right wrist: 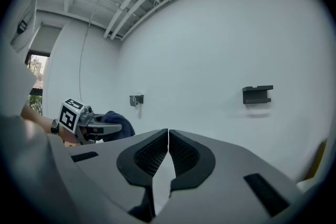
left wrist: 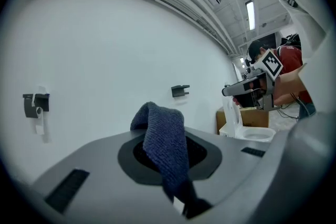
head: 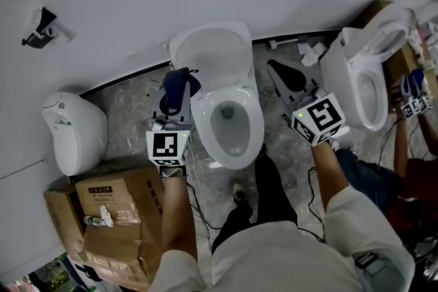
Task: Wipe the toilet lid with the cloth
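The white toilet stands against the wall with its lid point(head: 212, 51) raised and the bowl point(head: 229, 123) uncovered. My left gripper point(head: 178, 82) is just left of the lid, shut on a dark blue knitted cloth point(head: 181, 87). In the left gripper view the cloth point(left wrist: 164, 147) bulges up out of the jaws and hangs down in front. My right gripper point(head: 275, 68) is to the right of the toilet, shut with nothing in it; in the right gripper view its pads point(right wrist: 157, 155) meet. Both grippers point at the white wall.
A second white toilet point(head: 363, 72) stands at the right with another person's gripper point(head: 415, 106) beside it. A white fixture point(head: 72, 130) and cardboard boxes point(head: 116, 222) are at the left. Dark brackets point(right wrist: 257, 94) hang on the wall. Cables lie on the floor.
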